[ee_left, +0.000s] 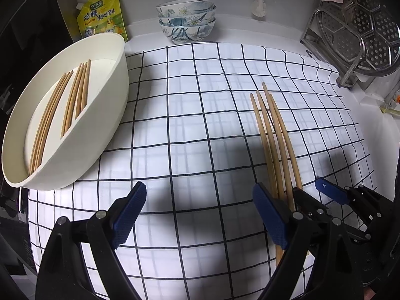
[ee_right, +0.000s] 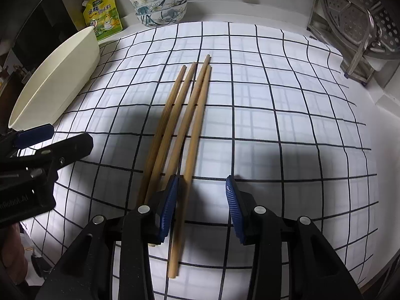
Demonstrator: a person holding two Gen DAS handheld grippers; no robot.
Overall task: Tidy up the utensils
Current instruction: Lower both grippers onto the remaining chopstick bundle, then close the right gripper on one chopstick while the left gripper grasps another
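Observation:
Several wooden chopsticks (ee_right: 185, 115) lie side by side on the checked cloth, also in the left wrist view (ee_left: 272, 130). My right gripper (ee_right: 202, 205) is open, low over their near ends; the rightmost chopstick runs between its fingers, the others pass under the left finger. My left gripper (ee_left: 200, 215) is open and empty over bare cloth, left of the chopsticks. A cream oval tray (ee_left: 110, 105) with two compartments at the left holds several chopsticks (ee_left: 62, 107). The right gripper shows in the left wrist view (ee_left: 308, 191).
Stacked flowered bowls (ee_left: 187, 20) and a yellow seasoning pouch (ee_left: 101, 15) stand at the back. A metal rack with a steamer plate (ee_left: 360, 30) is at the back right. A white brush (ee_left: 258, 5) hangs on the wall. The checked cloth (ee_left: 200, 115) covers the counter.

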